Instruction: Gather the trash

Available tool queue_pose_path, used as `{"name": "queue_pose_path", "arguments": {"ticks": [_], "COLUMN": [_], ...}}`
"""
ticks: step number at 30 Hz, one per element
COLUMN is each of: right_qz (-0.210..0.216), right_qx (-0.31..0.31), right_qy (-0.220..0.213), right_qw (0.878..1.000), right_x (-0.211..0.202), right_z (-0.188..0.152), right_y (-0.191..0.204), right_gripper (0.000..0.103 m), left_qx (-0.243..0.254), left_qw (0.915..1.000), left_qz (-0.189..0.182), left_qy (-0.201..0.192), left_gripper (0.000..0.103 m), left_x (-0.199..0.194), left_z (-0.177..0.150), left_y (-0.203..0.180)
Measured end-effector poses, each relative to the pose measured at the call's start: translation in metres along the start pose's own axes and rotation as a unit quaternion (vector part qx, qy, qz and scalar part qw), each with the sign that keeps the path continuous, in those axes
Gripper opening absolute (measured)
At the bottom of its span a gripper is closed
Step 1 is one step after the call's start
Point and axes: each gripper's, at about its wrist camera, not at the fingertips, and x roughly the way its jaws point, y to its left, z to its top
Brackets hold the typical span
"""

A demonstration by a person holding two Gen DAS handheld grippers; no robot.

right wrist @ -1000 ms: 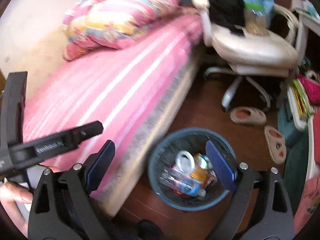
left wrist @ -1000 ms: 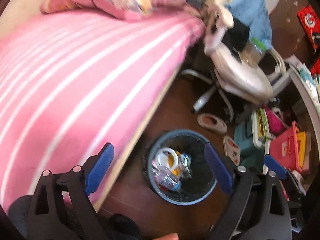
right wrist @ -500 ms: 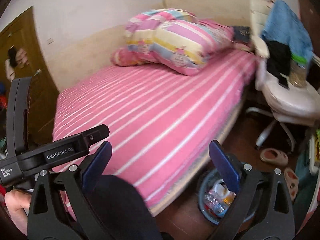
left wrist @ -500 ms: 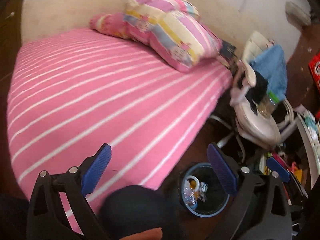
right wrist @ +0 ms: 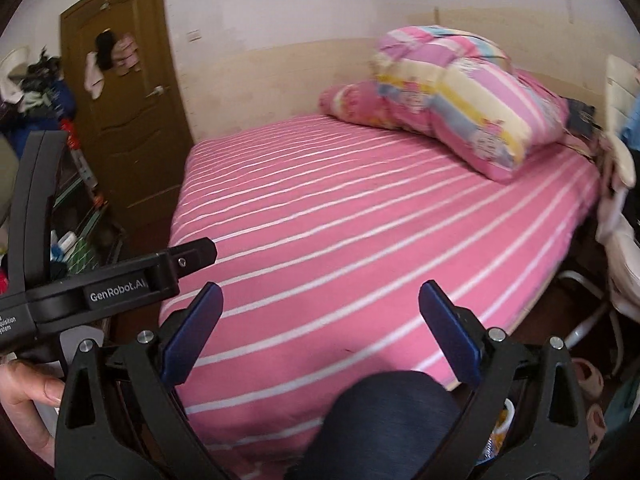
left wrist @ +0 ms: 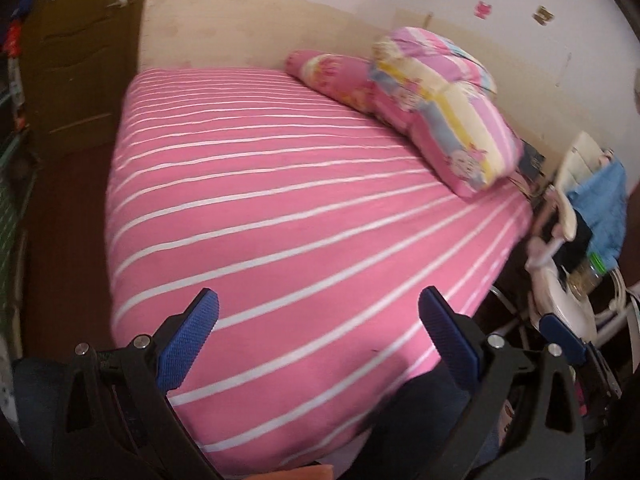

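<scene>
Left wrist view: the left gripper (left wrist: 318, 336) has just been opening and gapes empty over the striped bed (left wrist: 280, 208); the right gripper (right wrist: 320, 332) is spread and empty too. The trash bin (right wrist: 502, 420) barely peeks at lower right, so the risk is losing track of it.

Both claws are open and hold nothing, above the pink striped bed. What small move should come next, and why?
Probably sweep both views slowly along the bed to look for trash. The left claw and right claw stand open and empty, and the striped sheet shows no litter, only the pillow and the folded quilt. The bin barely shows at the bed's edge.
</scene>
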Motion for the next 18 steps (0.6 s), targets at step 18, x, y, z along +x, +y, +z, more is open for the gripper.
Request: {"name": "queue_pose_path", "arguments": {"ticks": [18], "right_qz": [0.016], "right_qx": [0.0], "right_qy": [0.02], "right_qw": [1.0], "right_x": [0.023], "right_z": [-0.007], "right_y": [0.012], "right_gripper": [0.097], "left_qx": [-0.022], "left_qw": [0.9986], "left_qz": [0.047], "left_qy": [-0.003], "left_gripper": [0.097], "left_x": [0.004], "left_z": [-0.007], "left_y": [0.033]}}
